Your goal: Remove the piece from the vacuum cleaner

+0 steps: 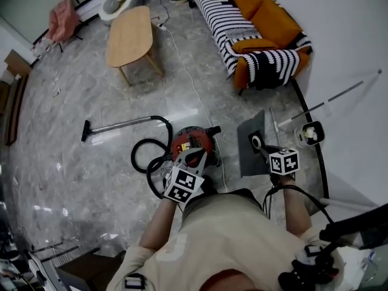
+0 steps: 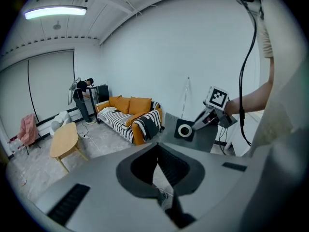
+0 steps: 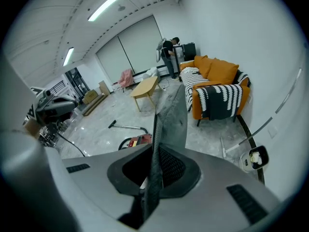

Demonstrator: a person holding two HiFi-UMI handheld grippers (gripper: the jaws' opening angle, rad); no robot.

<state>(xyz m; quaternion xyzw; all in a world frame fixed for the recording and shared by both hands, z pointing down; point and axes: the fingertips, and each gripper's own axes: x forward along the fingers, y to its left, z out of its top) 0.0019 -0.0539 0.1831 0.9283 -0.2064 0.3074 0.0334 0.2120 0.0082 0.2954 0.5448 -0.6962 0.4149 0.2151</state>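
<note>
Vacuum cleaner on floor; piece just right of it, wand left; coffee table and sofa behind.

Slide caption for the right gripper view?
Right hand-held gripper shut on grey dust bag; red vacuum cleaner on floor beyond.

Head view looks steeply down from overhead; both gripper views look along their jaws across the room. All share the orange sofa; head and right, the vacuum cleaner.
</note>
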